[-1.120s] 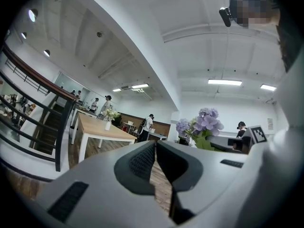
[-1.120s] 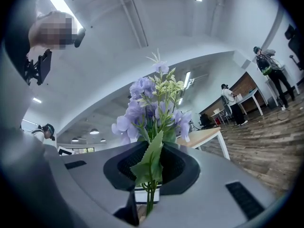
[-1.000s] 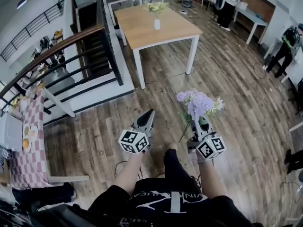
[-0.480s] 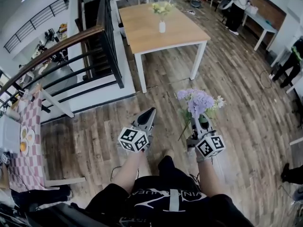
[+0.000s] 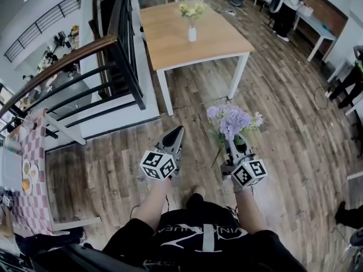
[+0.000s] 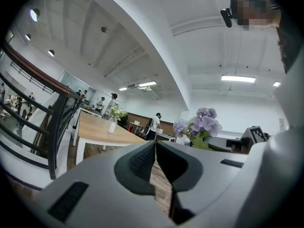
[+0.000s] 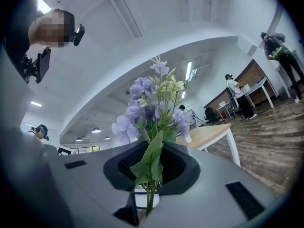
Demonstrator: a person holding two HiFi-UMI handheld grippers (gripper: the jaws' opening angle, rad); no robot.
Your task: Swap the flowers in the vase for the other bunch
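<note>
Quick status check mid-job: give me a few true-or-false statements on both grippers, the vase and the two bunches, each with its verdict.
1. The right gripper is shut on the purple bunch. True.
2. The left gripper holds a stem. False: its jaws are together with nothing between them.
3. The vase is empty. False: the pale yellow flowers stand in it.
4. The vase stands on the wooden table. True.
</note>
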